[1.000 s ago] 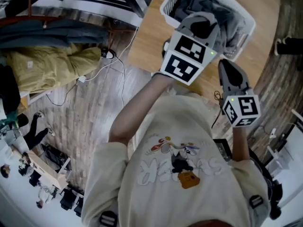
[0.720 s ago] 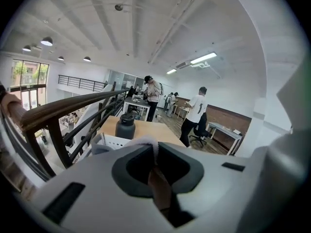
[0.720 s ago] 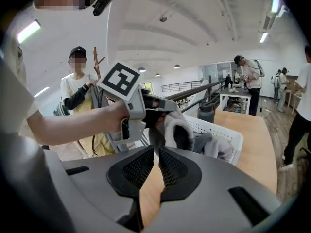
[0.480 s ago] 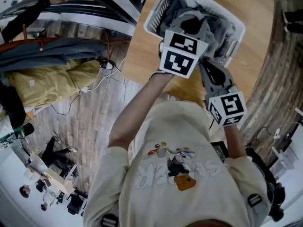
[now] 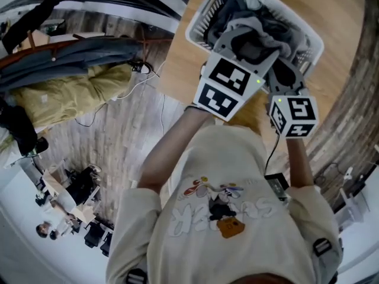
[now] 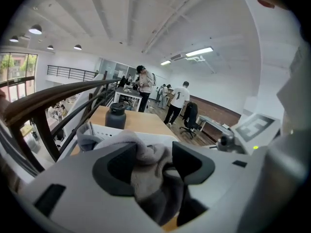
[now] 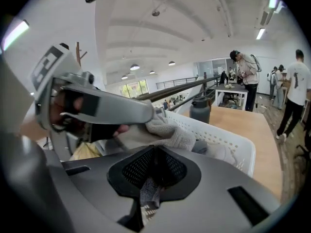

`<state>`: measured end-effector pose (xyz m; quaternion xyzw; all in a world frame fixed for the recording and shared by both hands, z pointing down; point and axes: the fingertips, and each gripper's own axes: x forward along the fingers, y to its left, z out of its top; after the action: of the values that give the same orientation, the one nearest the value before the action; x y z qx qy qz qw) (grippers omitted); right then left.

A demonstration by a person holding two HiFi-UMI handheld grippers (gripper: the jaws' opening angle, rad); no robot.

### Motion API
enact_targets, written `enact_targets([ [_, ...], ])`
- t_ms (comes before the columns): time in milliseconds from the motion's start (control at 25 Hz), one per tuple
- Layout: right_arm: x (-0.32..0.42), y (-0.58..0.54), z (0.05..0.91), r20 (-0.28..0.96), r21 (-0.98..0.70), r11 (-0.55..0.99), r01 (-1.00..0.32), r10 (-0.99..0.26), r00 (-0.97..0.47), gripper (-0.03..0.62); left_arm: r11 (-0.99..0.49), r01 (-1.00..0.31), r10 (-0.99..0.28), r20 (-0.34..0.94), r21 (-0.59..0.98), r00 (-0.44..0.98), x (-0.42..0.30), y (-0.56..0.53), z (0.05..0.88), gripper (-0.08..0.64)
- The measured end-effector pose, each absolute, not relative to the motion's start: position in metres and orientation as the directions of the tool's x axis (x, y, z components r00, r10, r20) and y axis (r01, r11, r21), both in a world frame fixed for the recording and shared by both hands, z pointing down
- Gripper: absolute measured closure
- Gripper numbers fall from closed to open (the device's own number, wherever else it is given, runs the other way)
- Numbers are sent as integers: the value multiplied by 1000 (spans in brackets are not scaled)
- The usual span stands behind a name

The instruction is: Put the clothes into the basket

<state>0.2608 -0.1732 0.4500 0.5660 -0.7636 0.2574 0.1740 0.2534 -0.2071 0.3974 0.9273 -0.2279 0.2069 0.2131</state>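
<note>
1. The wooden table (image 5: pixel 177 58) takes up the upper middle of the head view. It only carries the basket, so both tools should stay clear of its bare edge.
2. The white basket (image 5: pixel 200 23) stands at the upper right of that view, heaped with grey clothes (image 5: pixel 237 5). The pile is high, so anything let go is best dropped over the middle. Near the closer rim, cloth could drape outside.
3. A grey fleece garment (image 6: pixel 141 152) bulges at the lower centre of the left gripper view, above the basket. It lies between the jaws of the left gripper (image 6: pixel 154 165), which are opening round it. Let them spread fully, then lift straight up, so the fleece slides free and is not dragged out.
4. The right gripper (image 7: pixel 154 166), low in the centre of its own view, has its jaws pressed together on a narrow strip of grey fabric (image 7: pixel 147 197). Whether that strip belongs to the fleece cannot be told. It should probably be released over the heap before the hands part.
</note>
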Motion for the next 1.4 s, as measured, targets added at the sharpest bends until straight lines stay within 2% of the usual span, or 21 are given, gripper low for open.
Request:
enact_targets([
  [160, 275, -199, 479, 624, -128, 179, -975, -750, -220, 552, -798, -533, -326, 544, 279, 773, 234, -195, 414, 342],
  [400, 269, -214, 504, 682, -137, 184, -973, -695, -227, 552, -765, -595, -351, 617, 245, 705, 212, -185, 436, 342],
  [560, 275, -211, 489, 631, -100, 143, -985, -756, -174, 551, -691, -669, -440, 576, 273, 689, 208, -192, 431, 344],
  [680, 275, -204, 468, 584, -157, 125, -980, -788, -194, 551, -662, -702, -484, 564, 263, 669, 197, -189, 422, 345],
  [720, 277, -202, 460, 570, -170, 115, -979, -799, -193, 551, -653, -708, -494, 558, 269, 667, 192, -186, 419, 369],
  [800, 281, -199, 442, 538, -177, 93, -980, -824, -175, 551, -623, -731, -525, 545, 278, 654, 178, -182, 412, 501],
  [880, 281, -196, 424, 501, -179, 73, -981, -852, -154, 551, -600, -744, -540, 537, 294, 648, 163, -177, 407, 556],
  [1040, 268, -174, 403, 469, -185, 69, -980, -870, -150, 551, -604, -720, -503, 537, 342, 677, 140, -149, 404, 558],
  [1280, 251, -155, 365, 394, -170, 91, -981, -906, -152, 551, -647, -676, -501, 471, 353, 726, 124, -126, 379, 558],
  [1400, 240, -146, 348, 368, -157, 108, -982, -916, -159, 551, -630, -689, -472, 528, 357, 705, 116, -110, 383, 558],
])
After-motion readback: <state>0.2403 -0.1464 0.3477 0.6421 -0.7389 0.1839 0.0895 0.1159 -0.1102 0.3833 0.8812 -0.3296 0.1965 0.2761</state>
